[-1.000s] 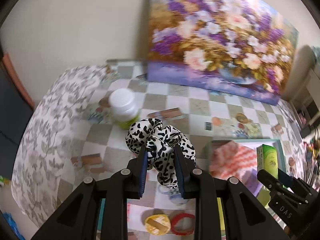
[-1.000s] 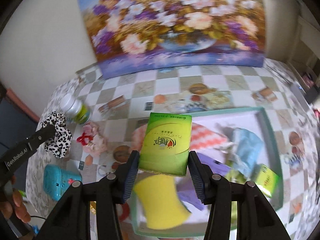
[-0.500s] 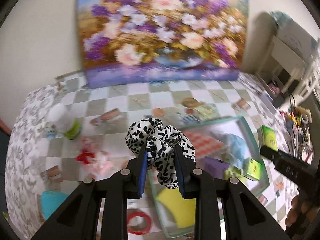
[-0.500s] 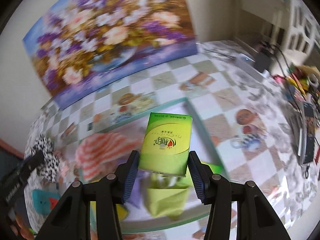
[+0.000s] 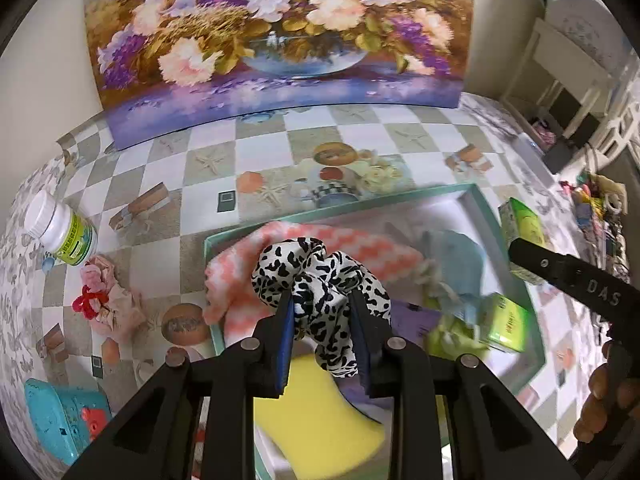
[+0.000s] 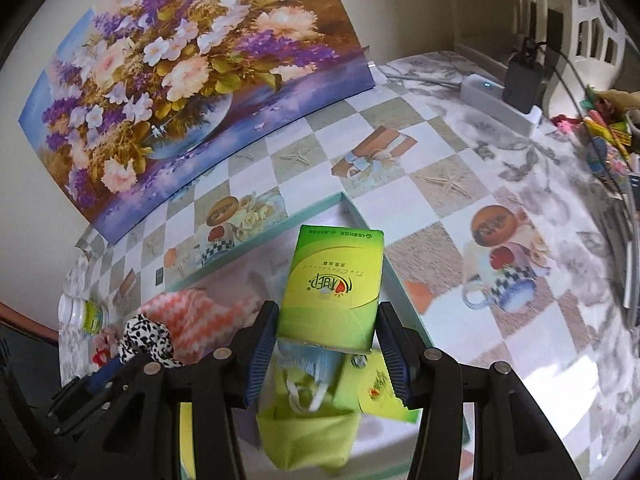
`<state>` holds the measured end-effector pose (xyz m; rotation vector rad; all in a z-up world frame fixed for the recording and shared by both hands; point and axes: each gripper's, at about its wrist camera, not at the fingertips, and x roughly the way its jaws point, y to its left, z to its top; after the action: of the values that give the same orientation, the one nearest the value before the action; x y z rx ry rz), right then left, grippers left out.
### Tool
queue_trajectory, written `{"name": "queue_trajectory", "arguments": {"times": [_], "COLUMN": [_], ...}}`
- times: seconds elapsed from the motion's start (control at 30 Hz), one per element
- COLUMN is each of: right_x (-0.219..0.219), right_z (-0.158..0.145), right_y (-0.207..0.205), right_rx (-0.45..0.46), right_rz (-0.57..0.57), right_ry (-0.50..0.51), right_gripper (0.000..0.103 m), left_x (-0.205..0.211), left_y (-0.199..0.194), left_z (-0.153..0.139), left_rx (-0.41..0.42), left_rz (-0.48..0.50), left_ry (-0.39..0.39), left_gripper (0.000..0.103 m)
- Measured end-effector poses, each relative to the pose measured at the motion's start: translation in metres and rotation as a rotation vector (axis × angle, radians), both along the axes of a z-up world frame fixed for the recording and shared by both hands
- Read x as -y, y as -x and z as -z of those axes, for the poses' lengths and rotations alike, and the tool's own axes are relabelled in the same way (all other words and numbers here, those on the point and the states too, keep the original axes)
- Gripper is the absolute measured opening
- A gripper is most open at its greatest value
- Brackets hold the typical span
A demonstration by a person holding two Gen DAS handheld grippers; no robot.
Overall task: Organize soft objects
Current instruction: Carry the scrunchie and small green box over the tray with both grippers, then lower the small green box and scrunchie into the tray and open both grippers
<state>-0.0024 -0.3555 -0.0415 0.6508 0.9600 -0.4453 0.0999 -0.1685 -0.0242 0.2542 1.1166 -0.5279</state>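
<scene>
Up close, the left gripper (image 5: 320, 332) is clenched on a black-and-white spotted scrunchie (image 5: 318, 276), whose ruffles bulge above and below the blue pads; it hangs over the near-left part of the teal-rimmed tray (image 5: 478, 200). Below it in the tray lie a pink-and-white zigzag cloth (image 5: 240, 276) and a yellow sponge (image 5: 320, 416), with a light blue face mask (image 5: 460, 264) and a small green packet (image 5: 506, 322) further right.

On the other side, the right gripper (image 6: 326, 340) is grasping a green tissue pack (image 6: 332, 284) by its lower end — the pack stands tilted away from the camera, over the tray's right portion. From the left wrist view this gripper enters from the right as a dark bar, level and pointing inward, with the holder's fingers (image 5: 604, 400) curled round the handle at the edge. Beneath the pack sit the mask, a lime-green cloth (image 6: 308, 436) and what seems to be another green packet, though it is partly hidden.

Out on the checkered counter (image 5: 360, 132), left of the tray: a white-capped bottle (image 5: 60, 232) lying tilted, a pink bundle with red trim (image 5: 108, 300) and a turquoise plastic item (image 5: 60, 420). A flower painting (image 5: 280, 32) leans against the wall behind.
</scene>
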Motion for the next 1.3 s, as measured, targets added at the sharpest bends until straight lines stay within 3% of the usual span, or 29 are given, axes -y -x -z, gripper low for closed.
{"name": "queue_trajectory", "arguments": {"times": [0.37, 0.53, 0.67, 0.77, 1.13, 1.2, 1.3], "right_x": [0.009, 0.007, 0.002, -0.002, -0.016, -0.019, -0.026], "right_z": [0.022, 0.009, -0.008, -0.013, -0.001, 0.000, 0.000], "right_y": [-0.013, -0.012, -0.012, -0.012, -0.014, -0.016, -0.019], "right_rx": [0.029, 0.018, -0.016, -0.062, -0.184, -0.194, -0.216], "right_rz": [0.022, 0.020, 0.010, 0.006, -0.038, -0.048, -0.075], "right_ry": [-0.032, 0.015, 0.073, 0.092, 0.091, 0.099, 0.146], "right_gripper": [0.053, 0.060, 0.063, 0.070, 0.077, 0.092, 0.101], "left_x": [0.002, 0.002, -0.005, -0.012, -0.037, -0.039, -0.042], "left_y": [-0.017, -0.017, -0.019, -0.021, -0.033, -0.035, -0.036], "left_z": [0.031, 0.023, 0.009, 0.000, -0.002, 0.002, 0.004], "left_rx": [-0.058, -0.056, -0.051, -0.030, -0.021, -0.025, -0.026], "left_rz": [-0.041, -0.043, -0.053, -0.074, -0.134, -0.142, -0.159], "left_ry": [0.002, -0.001, 0.011, -0.005, -0.048, -0.054, -0.059], "left_gripper": [0.034, 0.061, 0.066, 0.075, 0.087, 0.088, 0.092]}}
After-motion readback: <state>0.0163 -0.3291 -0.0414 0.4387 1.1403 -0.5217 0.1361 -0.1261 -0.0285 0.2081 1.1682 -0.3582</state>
